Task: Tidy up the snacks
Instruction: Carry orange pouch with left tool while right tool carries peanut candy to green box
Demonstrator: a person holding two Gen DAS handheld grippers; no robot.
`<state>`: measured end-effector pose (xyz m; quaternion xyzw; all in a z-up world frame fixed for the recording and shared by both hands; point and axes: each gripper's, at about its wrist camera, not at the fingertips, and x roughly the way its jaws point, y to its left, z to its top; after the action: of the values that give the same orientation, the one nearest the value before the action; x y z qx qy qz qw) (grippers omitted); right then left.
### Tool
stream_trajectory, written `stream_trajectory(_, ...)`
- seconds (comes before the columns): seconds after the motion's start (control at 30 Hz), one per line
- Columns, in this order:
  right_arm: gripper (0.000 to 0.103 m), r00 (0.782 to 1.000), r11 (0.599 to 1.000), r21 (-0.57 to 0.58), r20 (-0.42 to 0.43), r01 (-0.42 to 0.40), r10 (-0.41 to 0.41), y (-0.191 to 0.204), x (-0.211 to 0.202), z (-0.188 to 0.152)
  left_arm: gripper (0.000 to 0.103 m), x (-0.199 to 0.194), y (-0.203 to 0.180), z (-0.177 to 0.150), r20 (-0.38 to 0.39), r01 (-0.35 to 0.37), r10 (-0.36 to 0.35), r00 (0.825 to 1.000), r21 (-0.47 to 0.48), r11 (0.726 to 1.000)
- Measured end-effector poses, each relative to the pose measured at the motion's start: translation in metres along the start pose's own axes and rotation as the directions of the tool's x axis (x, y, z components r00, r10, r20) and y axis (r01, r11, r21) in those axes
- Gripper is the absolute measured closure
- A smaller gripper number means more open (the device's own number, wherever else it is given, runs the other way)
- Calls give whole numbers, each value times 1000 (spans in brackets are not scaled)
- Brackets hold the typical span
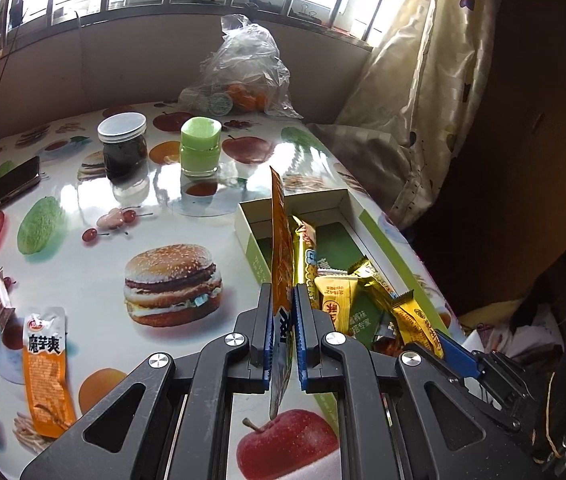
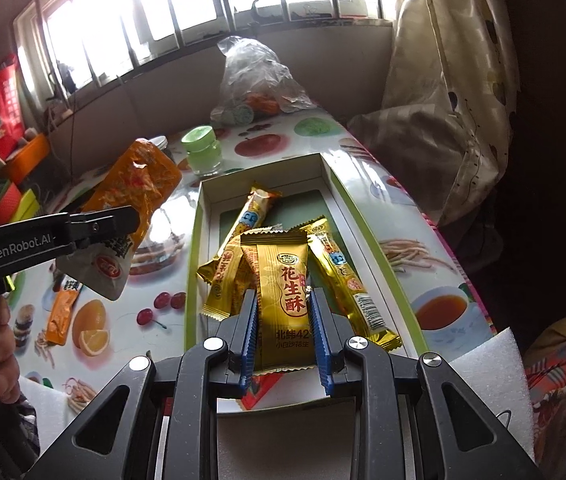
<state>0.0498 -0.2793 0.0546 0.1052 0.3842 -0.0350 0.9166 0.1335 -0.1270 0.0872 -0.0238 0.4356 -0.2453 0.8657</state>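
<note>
My left gripper (image 1: 283,292) is shut on an orange snack pouch (image 1: 281,240), which stands edgewise over the near left wall of the open white-and-green box (image 1: 251,236). From the right wrist view this pouch (image 2: 135,184) hangs from the left gripper (image 2: 125,222) left of the box (image 2: 193,264). My right gripper (image 2: 283,296) is shut on a gold peanut-crisp packet (image 2: 287,280), held over the near end of the box. Several gold and yellow packets (image 2: 251,216) lie inside it. Another orange pouch (image 1: 45,364) and a small brown packet (image 1: 1,300) lie loose on the table.
On the fruit-and-burger printed table (image 1: 171,280) stand a dark jar (image 1: 123,148) and a green jar (image 1: 199,146). A phone (image 1: 5,192) lies at the left and a clear plastic bag (image 1: 243,76) sits at the back. A curtain (image 1: 423,100) hangs right; white foam (image 2: 491,372) lies near.
</note>
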Motion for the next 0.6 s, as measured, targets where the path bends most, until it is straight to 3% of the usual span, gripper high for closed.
stream_trajectory(0.6,79,997,998,8,-36,70,-70,-15,16,-6,93,37,-14,4,-67,47,-46,997,12,999)
